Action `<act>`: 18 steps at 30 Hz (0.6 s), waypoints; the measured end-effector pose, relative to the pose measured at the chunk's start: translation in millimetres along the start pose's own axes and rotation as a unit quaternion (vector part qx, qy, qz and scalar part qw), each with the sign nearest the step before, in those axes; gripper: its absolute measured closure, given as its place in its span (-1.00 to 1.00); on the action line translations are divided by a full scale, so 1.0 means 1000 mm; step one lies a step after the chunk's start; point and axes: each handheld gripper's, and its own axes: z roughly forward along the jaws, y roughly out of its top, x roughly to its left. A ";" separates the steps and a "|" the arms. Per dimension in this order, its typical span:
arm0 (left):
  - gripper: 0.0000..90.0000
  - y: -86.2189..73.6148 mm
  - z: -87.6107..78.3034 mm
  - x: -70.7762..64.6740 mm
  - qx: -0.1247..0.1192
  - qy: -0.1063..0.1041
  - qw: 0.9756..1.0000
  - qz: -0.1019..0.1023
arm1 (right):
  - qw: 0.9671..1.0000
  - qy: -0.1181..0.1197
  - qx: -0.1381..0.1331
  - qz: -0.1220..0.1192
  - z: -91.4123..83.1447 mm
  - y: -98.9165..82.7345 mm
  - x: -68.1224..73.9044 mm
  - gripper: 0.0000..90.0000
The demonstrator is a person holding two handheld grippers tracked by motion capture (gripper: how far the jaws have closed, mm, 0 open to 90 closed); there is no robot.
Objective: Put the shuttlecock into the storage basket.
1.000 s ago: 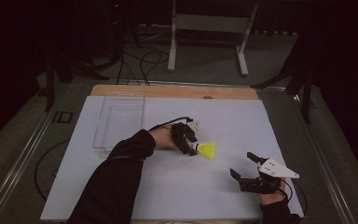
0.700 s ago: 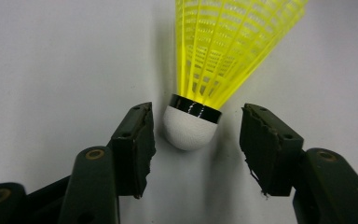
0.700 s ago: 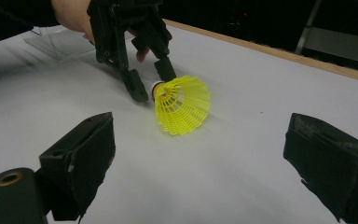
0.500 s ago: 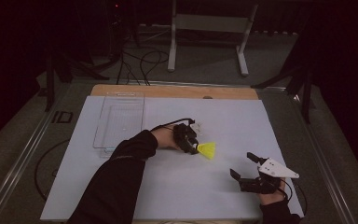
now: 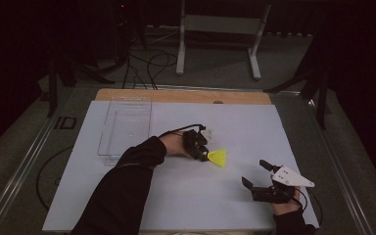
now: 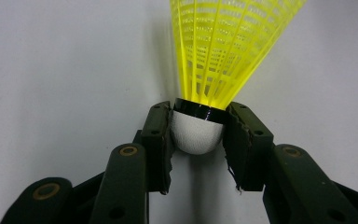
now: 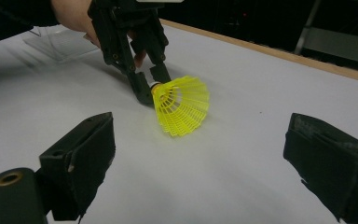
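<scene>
Shuttlecock (image 6: 200, 133): its white cork is pinched by the left gripper (image 6: 198, 140), jaws just closed on it; right gripper (image 7: 200, 154) nearby, spread, holding nothing, above the tabletop (image 5: 235, 122)

Table (image 5: 186, 196) w/ shuttlecock (image 5: 218, 157), clear tray (image 5: 125, 127)

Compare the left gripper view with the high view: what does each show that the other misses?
The left gripper view alone shows the grip up close: the pads press on both sides of the shuttlecock's white cork, below its black band. The high view alone shows the clear tray at the mat's far left, the right gripper with jaws apart near the front edge, and the floor stand beyond the table. Both show the yellow shuttlecock lying on the white mat, held by the left gripper.
</scene>
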 end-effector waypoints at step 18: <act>0.42 0.010 -0.027 -0.012 0.009 -0.026 0.998 -0.050 | 1.000 -0.007 0.002 0.003 0.000 0.000 0.000 -0.80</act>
